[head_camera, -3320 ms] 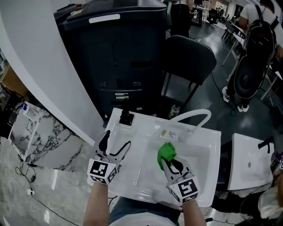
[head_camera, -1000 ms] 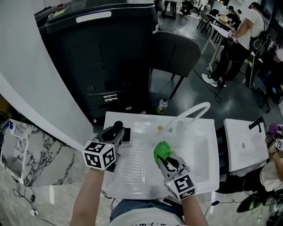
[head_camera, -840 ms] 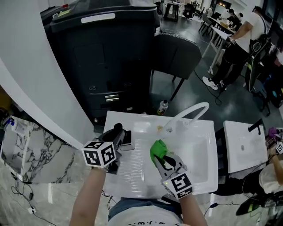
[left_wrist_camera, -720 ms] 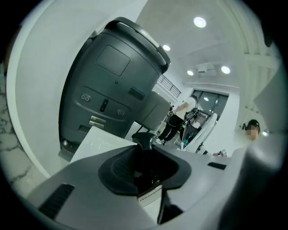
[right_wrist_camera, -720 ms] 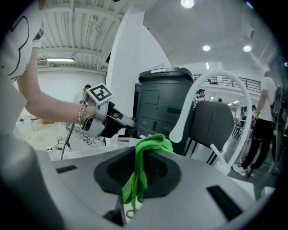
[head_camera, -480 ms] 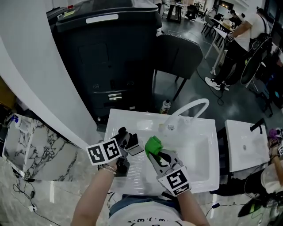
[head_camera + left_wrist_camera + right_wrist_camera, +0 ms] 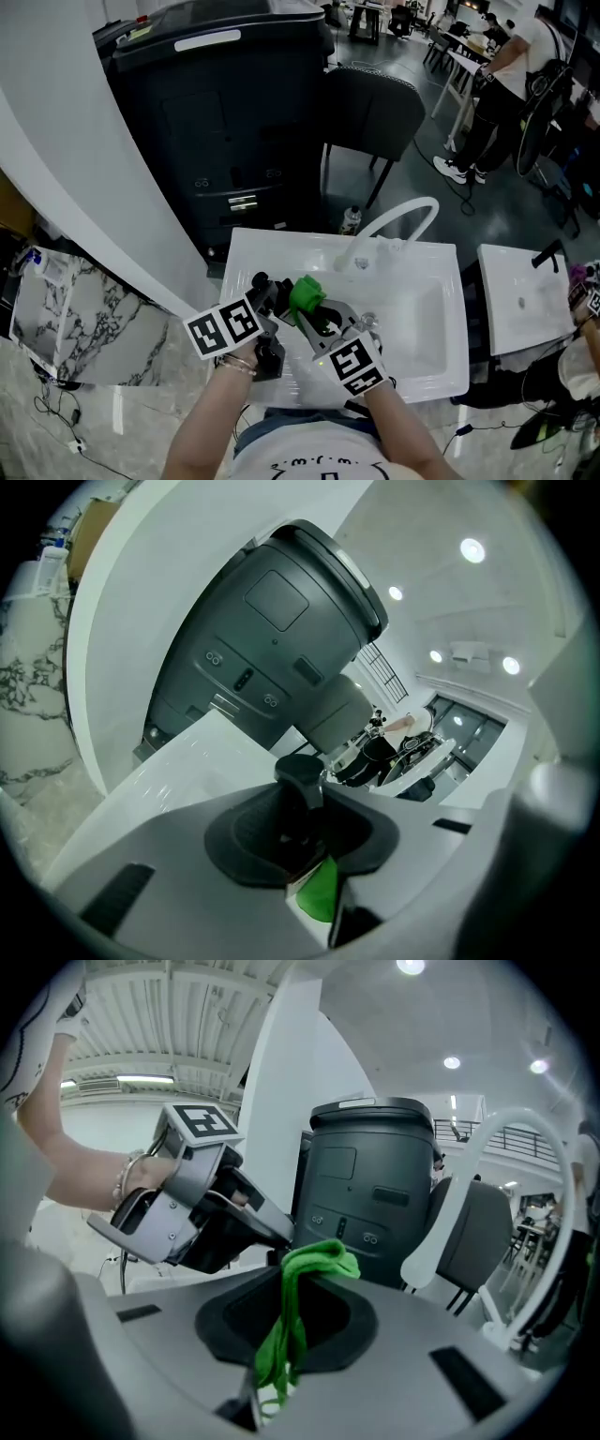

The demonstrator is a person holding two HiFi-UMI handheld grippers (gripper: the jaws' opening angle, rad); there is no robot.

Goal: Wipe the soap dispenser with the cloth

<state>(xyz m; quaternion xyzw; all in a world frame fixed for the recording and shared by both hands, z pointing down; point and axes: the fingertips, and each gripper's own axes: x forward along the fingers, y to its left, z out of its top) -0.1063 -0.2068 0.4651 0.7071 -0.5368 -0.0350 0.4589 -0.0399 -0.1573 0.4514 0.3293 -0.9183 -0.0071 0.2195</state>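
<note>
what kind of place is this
Probably an office or lab test area, not a bathroom: a white sink with arched faucet stands by a big dark copier and an office chair.

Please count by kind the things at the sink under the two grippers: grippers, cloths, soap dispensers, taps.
grippers: 2, left gripper and right gripper
cloth: 1, green
soap dispenser: 1, black
tap: 1, white
total: 5

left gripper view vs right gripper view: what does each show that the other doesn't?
Left gripper view only: the black soap dispenser, clamped in the left gripper. Right gripper view only: the hand holding that gripper, and the white faucet. Both: the green cloth, pinched by the right gripper, and the dark grey machine.
</note>
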